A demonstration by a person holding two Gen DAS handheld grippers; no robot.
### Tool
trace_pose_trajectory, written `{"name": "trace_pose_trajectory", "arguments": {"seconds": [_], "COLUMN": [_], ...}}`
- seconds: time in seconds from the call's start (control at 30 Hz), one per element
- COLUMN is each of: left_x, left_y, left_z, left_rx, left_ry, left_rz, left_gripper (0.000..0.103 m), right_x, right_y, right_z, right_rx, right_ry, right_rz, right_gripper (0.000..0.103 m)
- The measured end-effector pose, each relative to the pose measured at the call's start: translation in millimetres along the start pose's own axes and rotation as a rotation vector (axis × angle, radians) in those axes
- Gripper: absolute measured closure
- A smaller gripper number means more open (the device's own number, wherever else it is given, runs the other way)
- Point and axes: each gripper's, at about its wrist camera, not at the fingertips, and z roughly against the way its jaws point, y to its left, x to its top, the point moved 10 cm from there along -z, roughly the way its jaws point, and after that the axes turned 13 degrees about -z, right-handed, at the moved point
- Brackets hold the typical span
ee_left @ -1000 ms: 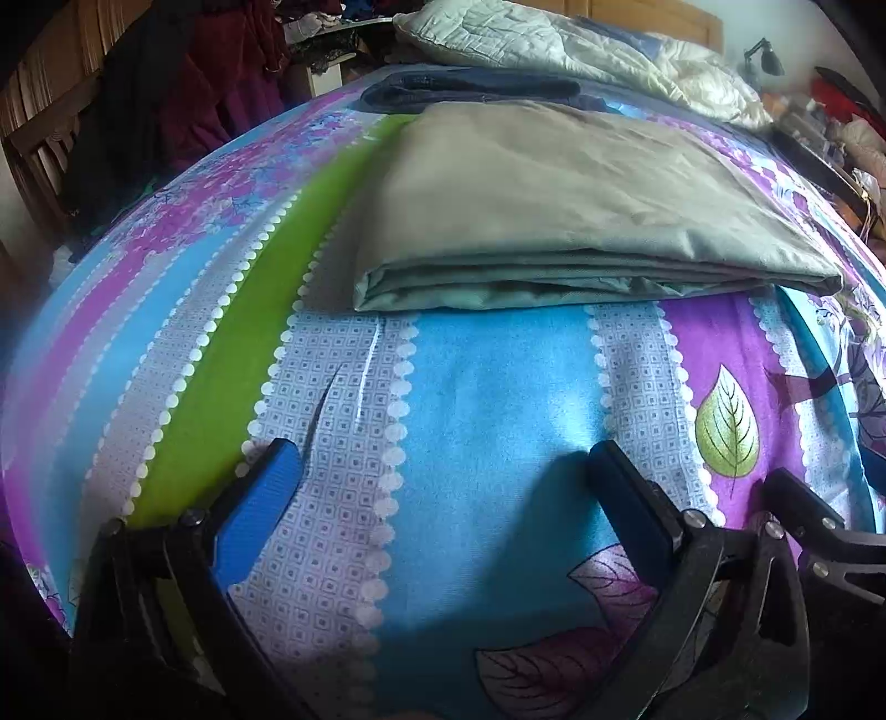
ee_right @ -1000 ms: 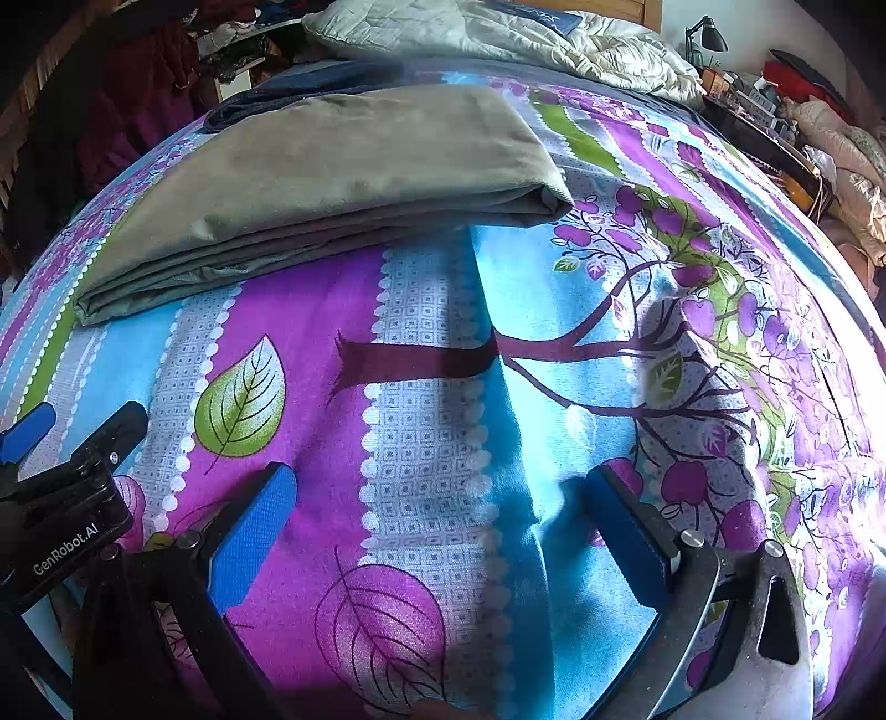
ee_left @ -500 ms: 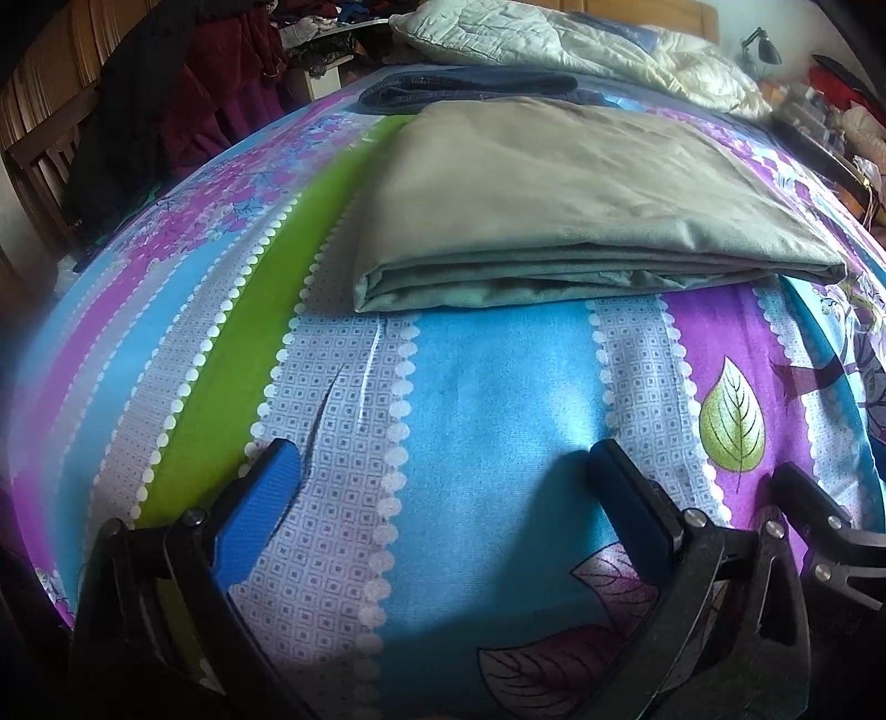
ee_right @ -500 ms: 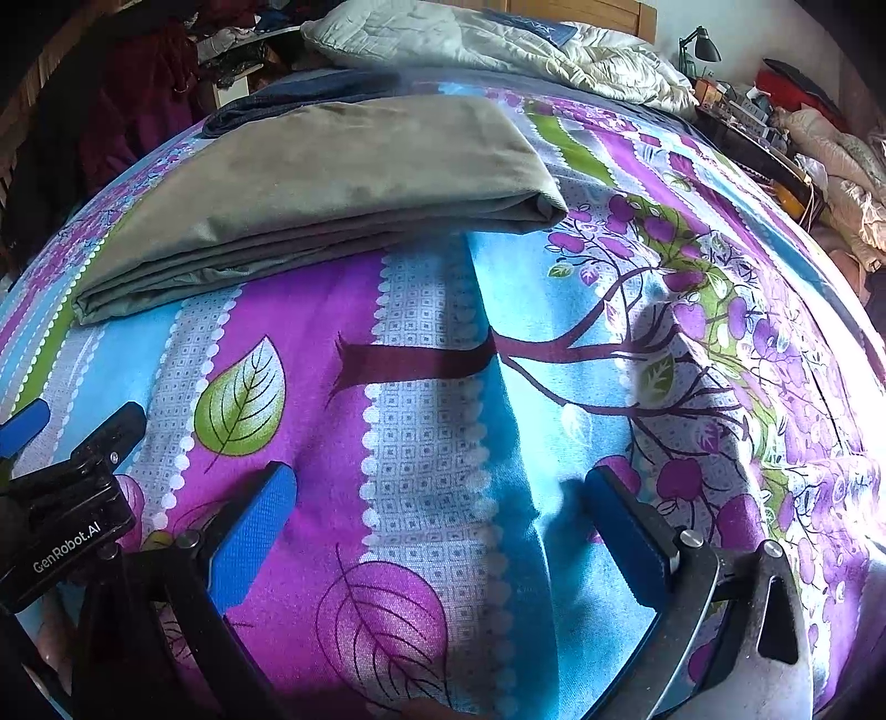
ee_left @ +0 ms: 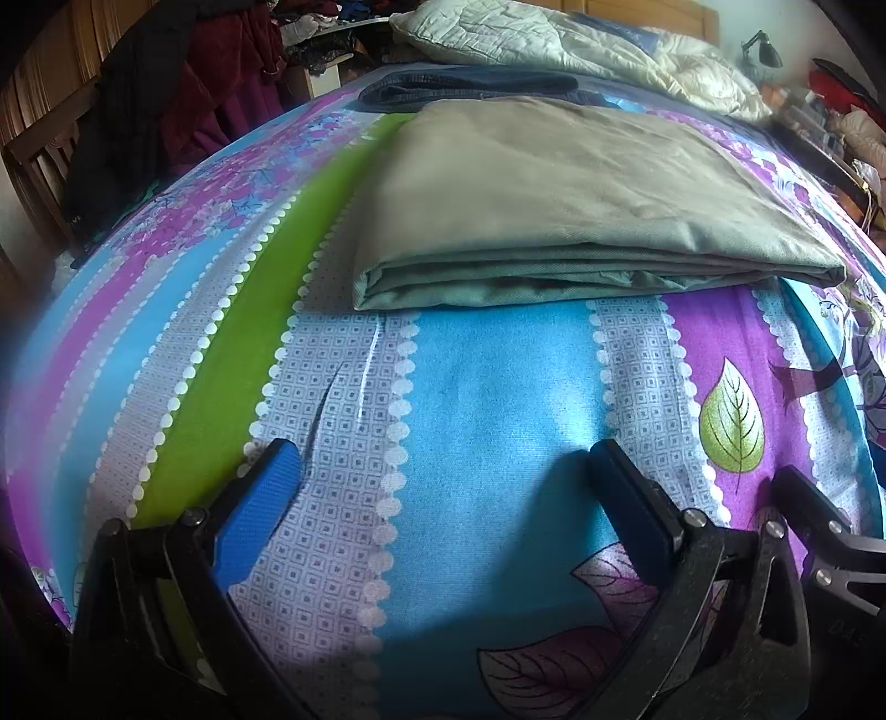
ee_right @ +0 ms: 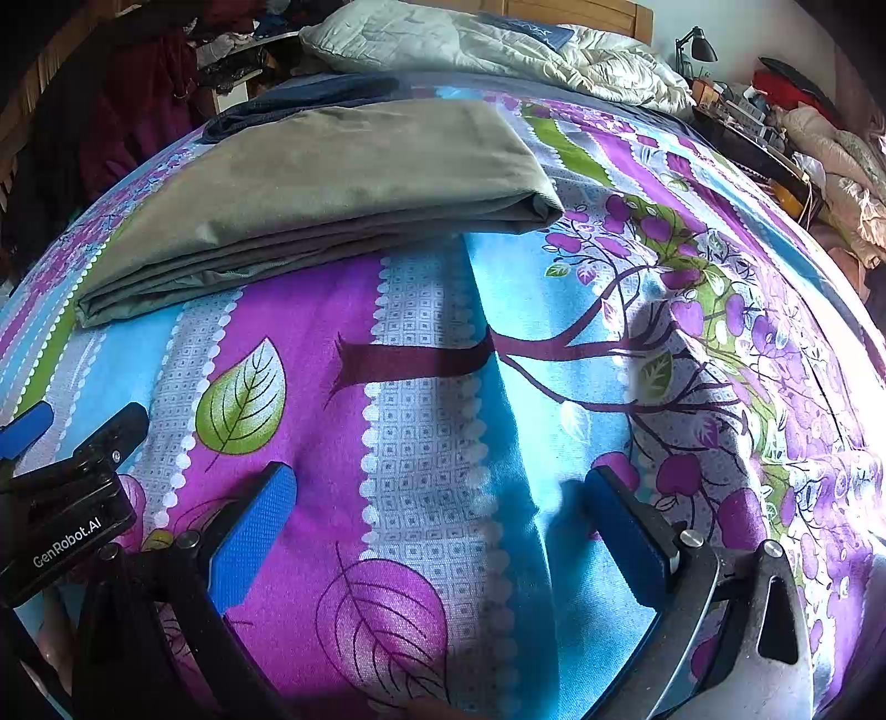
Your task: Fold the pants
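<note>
1. Pants (ee_left: 554, 205): olive-grey, lying as a flat layered rectangle on the bedsheet (ee_left: 498, 387), well ahead of both tools. Stacked edges face you; the fold looks finished or nearly so.
2. Left gripper (ee_left: 443, 471): jaws spread wide, holding nothing, hovering over bare sheet short of the near edge.
3. Right gripper (ee_right: 440, 498): likewise wide open and empty, beside the left one, nearer the bundle's right corner (ee_right: 545, 207).
4. Dark garment (ee_left: 470, 91): just behind the pants, possibly touching. Leave it alone.
5. Quilt (ee_right: 498, 44): heaped at the headboard, well clear.
6. If you want one more fold, take both near corners, pinching through every layer, and lift them evenly.
7. If not, withdraw low without dragging the sheet, which could shift the bundle.
</note>
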Motion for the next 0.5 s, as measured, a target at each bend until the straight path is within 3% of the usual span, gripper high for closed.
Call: {"name": "trace_pose_trajectory", "arguments": {"seconds": [0.5], "left_x": [0.3], "left_y": [-0.1], "left_z": [-1.3], "left_rx": [-0.004], "left_ry": [0.002], "left_rz": [0.002], "left_gripper": [0.0], "right_x": [0.3], "right_y": [-0.1], "right_z": [-0.6], "right_rx": [0.002], "right_ry": [0.0], "right_rz": [0.0], "right_gripper": [0.0]}}
